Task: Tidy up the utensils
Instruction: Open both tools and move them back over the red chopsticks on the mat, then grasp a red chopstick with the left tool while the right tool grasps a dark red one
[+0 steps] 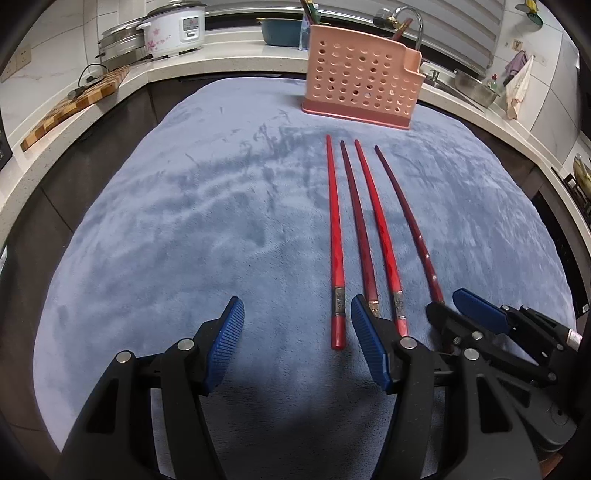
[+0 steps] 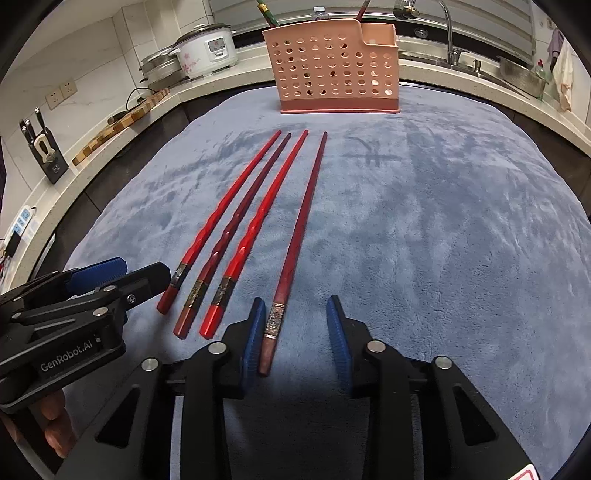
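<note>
Several red and dark red chopsticks lie side by side on a blue-grey cloth (image 1: 184, 221), pointing at a pink perforated utensil holder (image 1: 360, 83) at the far edge, also in the right wrist view (image 2: 334, 66). My left gripper (image 1: 297, 314) is open; the leftmost bright red chopstick (image 1: 335, 236) ends between its fingers, and its right finger (image 1: 367, 339) covers the ends of two others. My right gripper (image 2: 295, 317) is open around the thick end of the rightmost dark red chopstick (image 2: 295, 236), which lies close to its left finger. The right gripper also shows in the left wrist view (image 1: 454, 306).
A white counter curves around the cloth. On it stand a rice cooker (image 1: 177, 27), steel pots (image 1: 120, 42) and a wooden cutting board (image 1: 74, 105) at the left, a knife block (image 2: 44, 147), and a sink with a faucet (image 2: 448, 29) at the back right.
</note>
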Motion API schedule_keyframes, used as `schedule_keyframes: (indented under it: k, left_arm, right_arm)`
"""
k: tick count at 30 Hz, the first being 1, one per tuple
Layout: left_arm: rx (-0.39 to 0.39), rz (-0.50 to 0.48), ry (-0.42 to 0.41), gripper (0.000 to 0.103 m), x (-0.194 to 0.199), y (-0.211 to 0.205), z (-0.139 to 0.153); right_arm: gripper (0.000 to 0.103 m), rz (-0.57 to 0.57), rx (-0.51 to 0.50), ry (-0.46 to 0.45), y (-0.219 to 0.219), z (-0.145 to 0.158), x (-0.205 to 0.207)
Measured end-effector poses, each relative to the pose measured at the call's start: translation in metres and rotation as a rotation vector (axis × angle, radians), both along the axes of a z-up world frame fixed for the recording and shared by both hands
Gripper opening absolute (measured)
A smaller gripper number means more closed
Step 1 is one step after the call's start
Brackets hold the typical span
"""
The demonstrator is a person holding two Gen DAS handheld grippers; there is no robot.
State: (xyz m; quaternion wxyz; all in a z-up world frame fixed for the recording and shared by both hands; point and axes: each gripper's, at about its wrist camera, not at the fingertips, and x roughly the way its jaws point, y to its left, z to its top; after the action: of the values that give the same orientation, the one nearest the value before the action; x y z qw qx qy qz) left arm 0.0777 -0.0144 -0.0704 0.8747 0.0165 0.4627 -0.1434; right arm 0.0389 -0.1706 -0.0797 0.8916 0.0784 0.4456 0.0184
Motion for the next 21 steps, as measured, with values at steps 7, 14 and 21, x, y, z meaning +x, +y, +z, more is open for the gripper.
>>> schedule_keyframes:
  k: [7,14,21]
  left_arm:
    - [0.02,-0.008,0.003,0.057,0.003,-0.006,-0.008]
    - [0.03,-0.012,-0.021,0.033,0.003,-0.006,-0.009]
    - [-0.001,-0.039,-0.022,0.009,0.002,-0.004,-0.007]
  right_arm:
    - [0.007,-0.022,0.014,0.007,-0.013,-0.001,-0.002]
    - [0.007,-0.027,0.026,0.01,-0.017,-0.001,-0.004]
    - [0.007,-0.025,0.029,0.012,-0.018,0.0,-0.006]
